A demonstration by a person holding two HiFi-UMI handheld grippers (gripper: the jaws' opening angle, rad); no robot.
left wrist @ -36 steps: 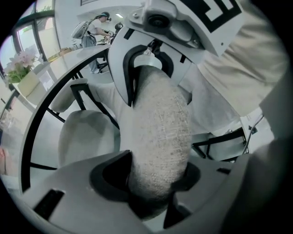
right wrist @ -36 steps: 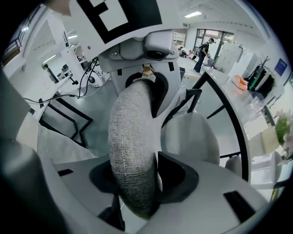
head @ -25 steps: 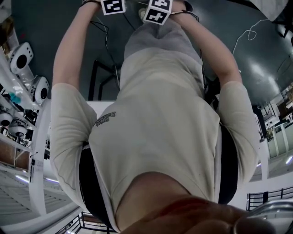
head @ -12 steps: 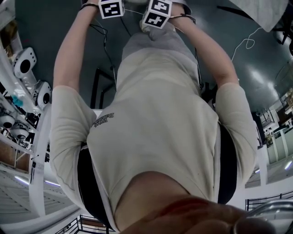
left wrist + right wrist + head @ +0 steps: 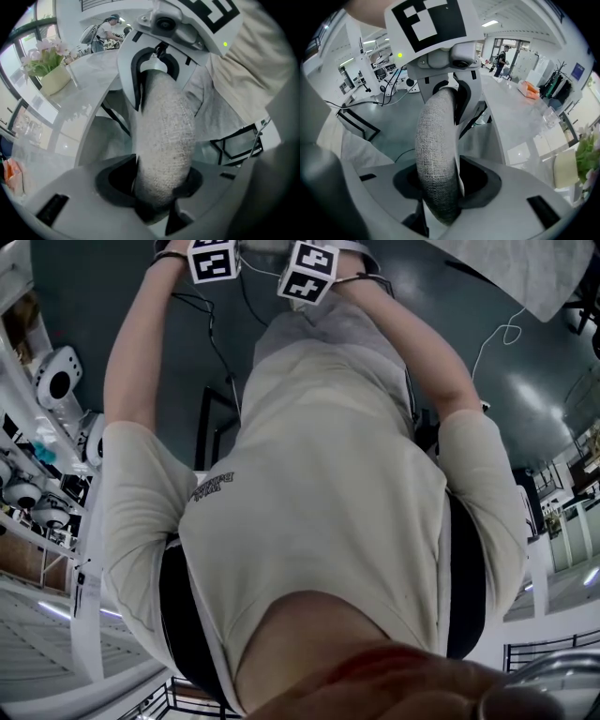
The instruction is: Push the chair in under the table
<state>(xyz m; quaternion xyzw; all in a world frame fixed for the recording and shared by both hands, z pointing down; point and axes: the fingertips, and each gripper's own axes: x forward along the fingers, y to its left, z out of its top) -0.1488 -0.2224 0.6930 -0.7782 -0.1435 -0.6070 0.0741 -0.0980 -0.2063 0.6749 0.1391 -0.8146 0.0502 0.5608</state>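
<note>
The chair's grey woven backrest (image 5: 164,136) runs between the jaws of my left gripper (image 5: 161,187), which is shut on its padded top edge. My right gripper (image 5: 438,187) is shut on the same backrest (image 5: 436,140) from the opposite side; its jaws have just been opening a little with the padding still filling the gap. Each gripper faces the other across the backrest. The white table (image 5: 84,108) lies just beyond the chair. In the head view only the two marker cubes (image 5: 211,259) (image 5: 309,270) show, at arm's length along the top edge; the person's torso hides the chair.
A pot of pink flowers (image 5: 54,77) stands on the table (image 5: 511,117), with an orange item (image 5: 529,89) farther along. Black metal chair frames (image 5: 239,145) (image 5: 356,124) stand on the grey floor. People (image 5: 504,54) are in the background. White camera-like devices (image 5: 56,381) line the left.
In the head view both marker cubes have slid up and a little left toward the frame's top edge, with the arms stretched farther from the body.
</note>
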